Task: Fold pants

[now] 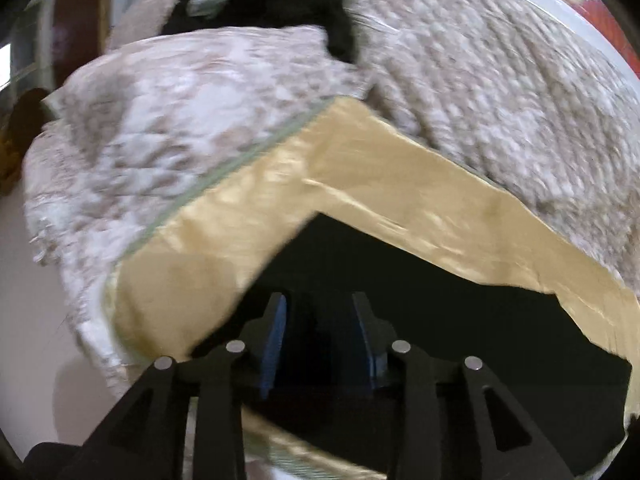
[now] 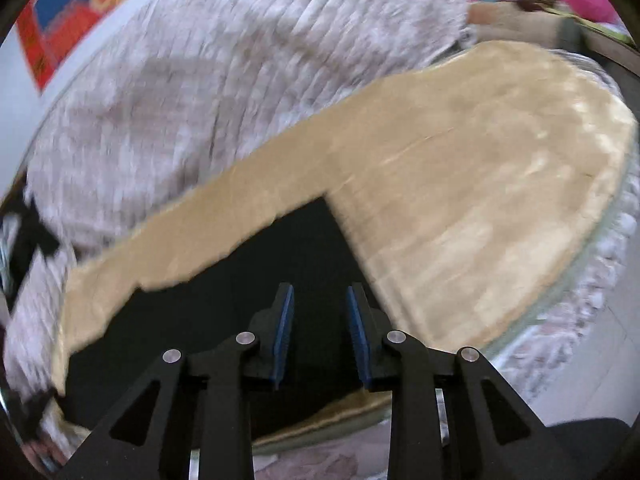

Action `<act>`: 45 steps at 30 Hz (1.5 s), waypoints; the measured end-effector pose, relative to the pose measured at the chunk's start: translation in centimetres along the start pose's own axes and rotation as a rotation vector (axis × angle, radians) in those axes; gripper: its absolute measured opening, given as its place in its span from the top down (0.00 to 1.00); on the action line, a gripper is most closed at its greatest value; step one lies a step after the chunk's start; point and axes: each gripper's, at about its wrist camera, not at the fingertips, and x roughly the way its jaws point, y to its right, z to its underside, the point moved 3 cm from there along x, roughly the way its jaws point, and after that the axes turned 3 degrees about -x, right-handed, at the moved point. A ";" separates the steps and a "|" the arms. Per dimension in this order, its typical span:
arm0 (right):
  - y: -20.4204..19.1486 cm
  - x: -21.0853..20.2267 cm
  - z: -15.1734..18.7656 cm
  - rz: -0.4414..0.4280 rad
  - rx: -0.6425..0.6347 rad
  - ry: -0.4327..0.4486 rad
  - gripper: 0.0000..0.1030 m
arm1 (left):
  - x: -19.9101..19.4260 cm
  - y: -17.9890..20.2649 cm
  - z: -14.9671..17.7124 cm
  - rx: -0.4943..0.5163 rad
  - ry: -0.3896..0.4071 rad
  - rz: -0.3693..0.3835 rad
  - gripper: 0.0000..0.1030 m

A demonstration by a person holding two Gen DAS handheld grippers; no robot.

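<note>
Currently both grippers stand parted and empty over black pants on a tan spread.

Left gripper [image 1: 320, 316]: blue pads apart, nothing between them; the black pants [image 1: 420, 308] lie directly ahead of and beneath the fingers, not pinched. Right gripper [image 2: 320, 308]: pads likewise apart and clear of cloth, the pants [image 2: 256, 280] just ahead and to its left. No brand or label is legible on the pants. Beyond the right gripper, upper left, a red and blue wall hanging [image 2: 80, 12] carries a round yellow emblem with characters too blurred to read. The pants rest on a tan satin spread [image 1: 360, 184], which lies over a pale textured blanket [image 1: 480, 80]. Past the left gripper, a black garment [image 1: 272, 4] sits at the far edge.
</note>
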 end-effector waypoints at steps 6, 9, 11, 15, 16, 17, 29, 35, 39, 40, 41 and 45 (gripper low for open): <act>-0.2 2.4 0.3 0.052 -0.053 -0.058 0.73 | 2.7 3.2 0.4 0.094 -0.100 0.041 0.63; -1.9 2.8 -1.5 0.017 -0.121 -0.039 0.73 | 3.2 6.0 0.0 0.152 -0.109 0.100 0.63; -3.5 3.9 -3.0 -0.004 -0.172 -0.034 0.73 | 3.6 8.4 0.0 0.211 -0.107 0.151 0.63; -6.0 7.3 -4.9 0.007 -0.274 -0.056 0.73 | 5.2 12.0 0.1 0.299 -0.100 0.206 0.62; -5.9 7.9 -5.2 0.019 -0.279 -0.057 0.73 | 5.7 12.2 0.2 0.304 -0.095 0.191 0.62; -5.7 8.6 -5.5 0.039 -0.277 -0.057 0.73 | 6.5 12.2 0.1 0.298 -0.096 0.160 0.62; -4.4 8.4 -4.8 0.053 -0.208 -0.031 0.67 | 7.3 8.8 -0.4 0.188 -0.097 0.089 0.62; -7.8 7.6 -2.5 -0.050 -0.319 -0.051 0.67 | 5.2 7.9 1.2 0.215 -0.081 0.081 0.62; -9.5 6.6 -0.5 -0.090 -0.386 -0.054 0.67 | 3.7 8.6 2.6 0.251 -0.077 0.097 0.62; -10.1 6.2 0.2 -0.091 -0.415 -0.050 0.67 | 3.2 8.8 3.0 0.263 -0.073 0.104 0.62; -10.5 6.0 0.7 -0.091 -0.435 -0.048 0.67 | 2.9 9.0 3.3 0.271 -0.070 0.110 0.62; -12.3 5.0 3.4 -0.128 -0.512 -0.058 0.67 | 1.7 9.6 4.8 0.300 -0.067 0.132 0.62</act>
